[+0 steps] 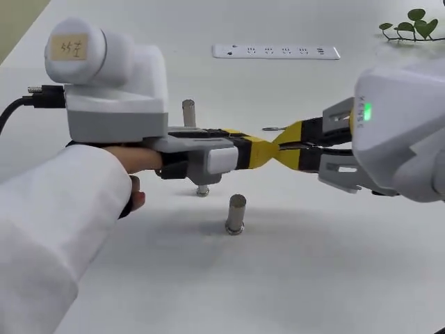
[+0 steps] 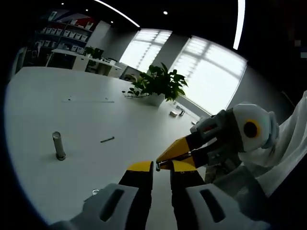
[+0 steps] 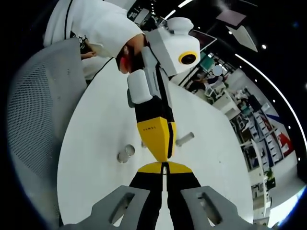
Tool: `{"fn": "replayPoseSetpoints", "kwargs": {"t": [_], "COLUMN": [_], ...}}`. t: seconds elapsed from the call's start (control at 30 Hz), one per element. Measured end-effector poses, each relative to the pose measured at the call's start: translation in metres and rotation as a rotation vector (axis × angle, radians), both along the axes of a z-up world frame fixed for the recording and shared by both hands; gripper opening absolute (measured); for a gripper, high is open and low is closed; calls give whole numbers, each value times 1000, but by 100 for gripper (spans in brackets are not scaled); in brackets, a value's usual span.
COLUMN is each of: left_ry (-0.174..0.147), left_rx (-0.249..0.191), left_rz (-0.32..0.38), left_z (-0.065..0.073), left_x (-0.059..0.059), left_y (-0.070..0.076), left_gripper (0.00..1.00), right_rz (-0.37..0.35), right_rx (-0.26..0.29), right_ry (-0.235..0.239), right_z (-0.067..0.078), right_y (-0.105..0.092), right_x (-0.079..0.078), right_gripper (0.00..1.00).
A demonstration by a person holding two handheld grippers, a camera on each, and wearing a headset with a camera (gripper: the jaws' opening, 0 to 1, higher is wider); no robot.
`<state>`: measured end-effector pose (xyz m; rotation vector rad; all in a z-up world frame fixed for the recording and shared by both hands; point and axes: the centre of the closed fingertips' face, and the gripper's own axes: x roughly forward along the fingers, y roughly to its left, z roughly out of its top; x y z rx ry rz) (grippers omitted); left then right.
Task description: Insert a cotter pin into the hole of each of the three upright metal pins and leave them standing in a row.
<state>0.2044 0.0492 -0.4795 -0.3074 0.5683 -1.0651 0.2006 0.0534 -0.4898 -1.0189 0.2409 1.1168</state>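
Left claw [image 2: 162, 167] hanging slightly open, shut right claw [image 3: 164, 167] poking at its gap, held thing too small to tell, pin [image 1: 236, 212] standing on the table [image 1: 313, 278]

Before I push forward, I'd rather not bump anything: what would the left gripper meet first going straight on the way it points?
The right gripper: its yellow tips face the left gripper nose to nose above the table. Little or no gap shows between them, though depth is unclear.

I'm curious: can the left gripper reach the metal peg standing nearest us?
Probably yes. The peg stands alone on the table, close in front of the left gripper, with nothing in between.
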Motion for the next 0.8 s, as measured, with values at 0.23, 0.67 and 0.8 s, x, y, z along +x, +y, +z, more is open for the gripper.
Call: {"fn": "replayPoseSetpoints", "kwargs": {"t": [0.23, 0.67, 0.8], "left_ry": [5, 16, 19], "left_rx": [-1, -7, -4], "left_rz": [-4, -5, -7], "left_z": [0, -1, -2], "left_x": [-1, -1, -1], "left_y": [0, 2, 2], "left_gripper": [7, 4, 3], "right_rz": [4, 4, 8], "right_rx": [-1, 5, 2], "right_ry": [0, -4, -6], "right_z": [-1, 2, 2], "right_y": [1, 2, 2], "right_x": [-1, 0, 0], "right_gripper": [0, 0, 0]}}
